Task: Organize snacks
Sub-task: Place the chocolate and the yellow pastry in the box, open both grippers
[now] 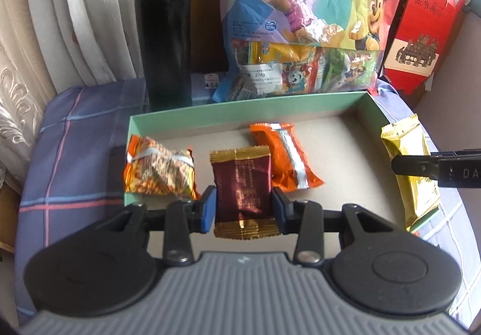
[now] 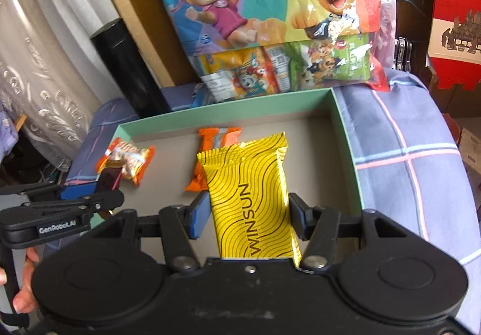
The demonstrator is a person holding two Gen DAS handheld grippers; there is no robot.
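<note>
My left gripper (image 1: 244, 206) is shut on a maroon snack packet with gold ends (image 1: 243, 193), held above the near part of a shallow green box (image 1: 240, 108). Inside the box lie a crumpled orange packet (image 1: 159, 166) at the left and a plain orange packet (image 1: 284, 154) in the middle. My right gripper (image 2: 248, 219) is shut on a yellow packet marked WINSUN (image 2: 251, 193), also over the box (image 2: 345, 136). In the left wrist view that yellow packet (image 1: 412, 172) hangs at the right. In the right wrist view the left gripper (image 2: 90, 199) is at the left.
The box rests on a blue checked cloth (image 1: 69, 154). Behind it stand a black flask (image 1: 165, 34), a large cartoon snack bag (image 1: 303, 19) and a red carton (image 1: 427, 28). Curtains (image 1: 45, 19) hang at the left. A hand (image 2: 24, 284) shows at the lower left.
</note>
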